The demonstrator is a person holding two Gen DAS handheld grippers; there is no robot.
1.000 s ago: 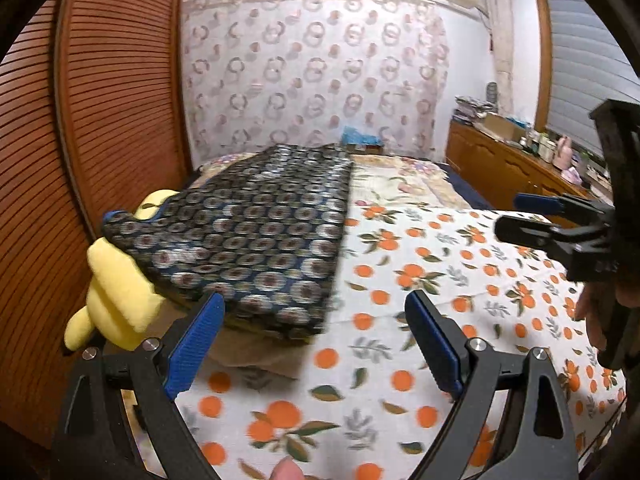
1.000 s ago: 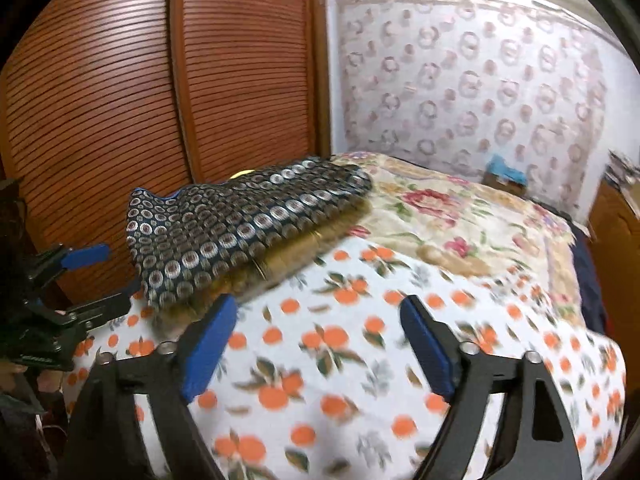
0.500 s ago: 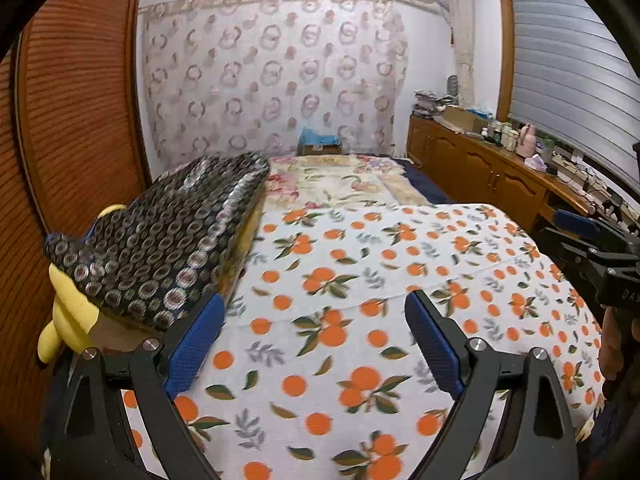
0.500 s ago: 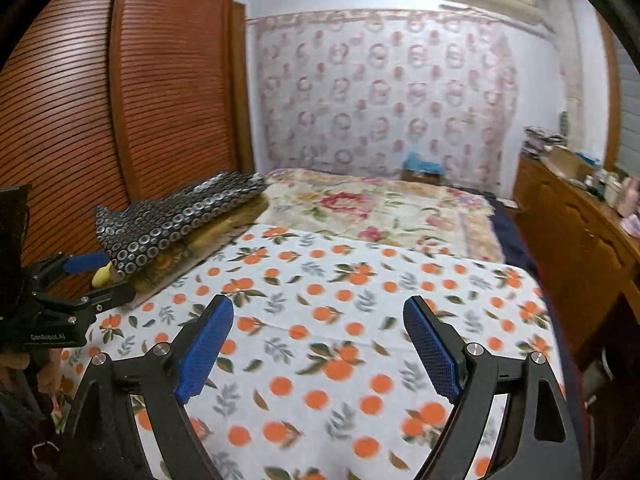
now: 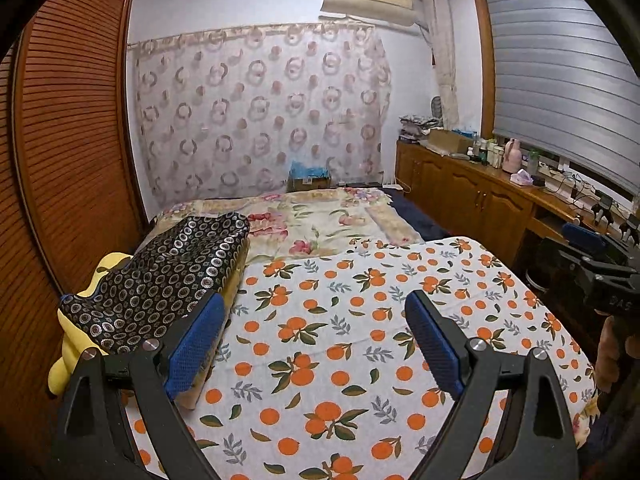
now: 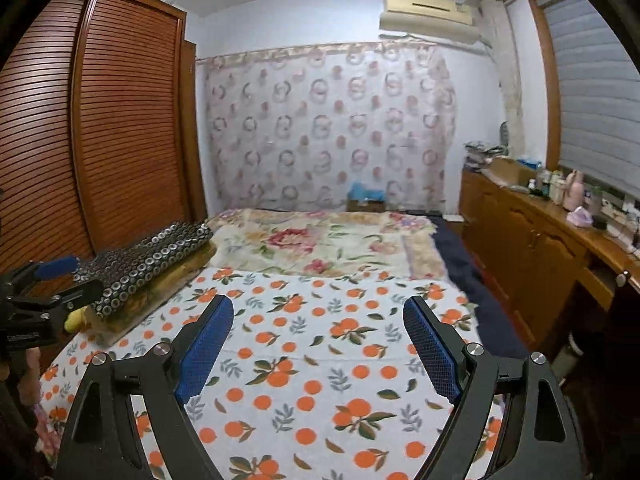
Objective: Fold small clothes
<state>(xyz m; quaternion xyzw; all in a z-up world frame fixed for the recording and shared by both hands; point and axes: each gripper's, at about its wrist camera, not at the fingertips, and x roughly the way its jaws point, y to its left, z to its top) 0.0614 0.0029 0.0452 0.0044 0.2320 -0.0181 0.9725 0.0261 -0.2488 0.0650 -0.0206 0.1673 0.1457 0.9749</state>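
Left wrist view: left gripper (image 5: pixel 312 344) fingers spread, empty, above the orange-print sheet (image 5: pixel 360 344); dark patterned garment (image 5: pixel 160 280) lies folded along the bed's left edge, so folding looks done or nearly so. Right wrist view: right gripper (image 6: pixel 318 346) fingers spread, empty; the garment's (image 6: pixel 148 260) underside is hidden, so its fold count is unclear.

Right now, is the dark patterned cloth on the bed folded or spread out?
Folded. The dark patterned cloth lies as a compact, thick rectangle on a cushion at the bed's left edge; no sleeve or loose end trails out.
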